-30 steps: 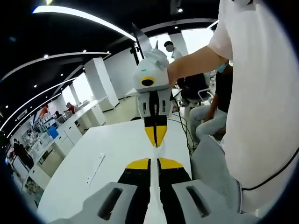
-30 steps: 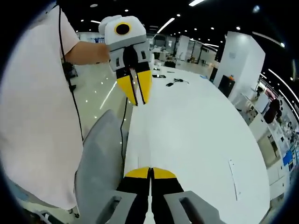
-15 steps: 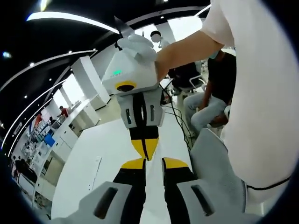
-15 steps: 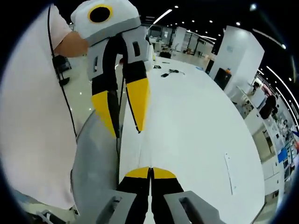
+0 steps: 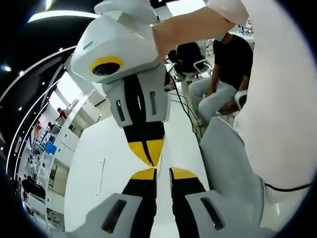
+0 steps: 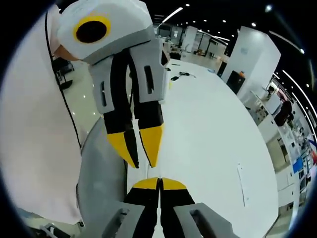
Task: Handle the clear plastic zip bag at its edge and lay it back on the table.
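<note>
left tool (image 5: 162,173): jaws parted; right tool (image 6: 159,182): jaws pressed together; white table (image 6: 208,134) beneath

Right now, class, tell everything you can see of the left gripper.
In the right gripper view, the left gripper comes in from the upper left. It has a white, plastic-looking shell and two black arms ending in pointed yellow jaws. The jaws stand slightly apart, and I can make out nothing between them. They point down over the white table, close above the right gripper, whose own jaws are shut. Whether the two grippers touch I cannot tell.
</note>
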